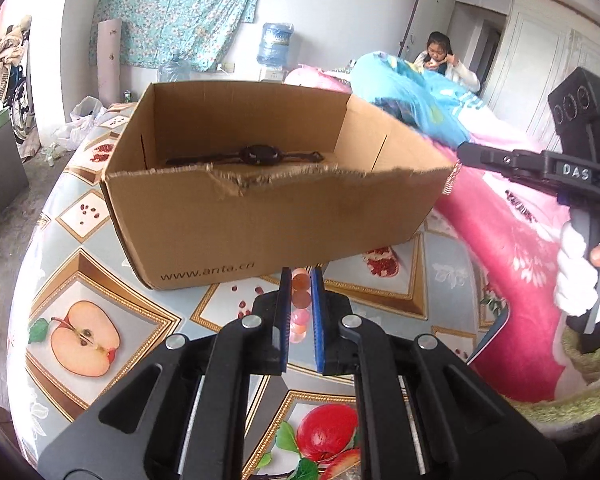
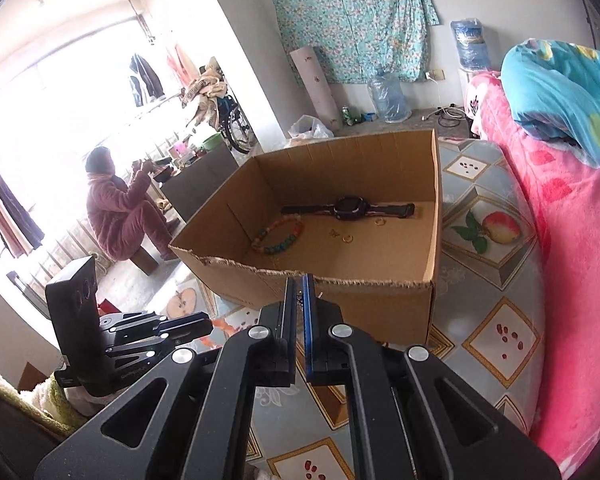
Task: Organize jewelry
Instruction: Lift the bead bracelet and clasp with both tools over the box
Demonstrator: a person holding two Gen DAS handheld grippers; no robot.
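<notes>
The pink bead bracelet (image 1: 300,308) sits clamped between the pads of the left gripper (image 1: 300,276), strung along the fingers. The cardboard box (image 1: 260,216) lies at twelve o'clock — close ahead, its long side across. The right gripper (image 2: 299,286) is clenched on something small and glinting — I cannot tell what.

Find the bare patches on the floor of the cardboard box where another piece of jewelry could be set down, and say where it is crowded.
Inside the cardboard box, the floor is bare in the near right corner, in front of the watch. The left part holds the bead bracelet; small rings lie mid-floor; the watch spans the back. Crowded there.
</notes>
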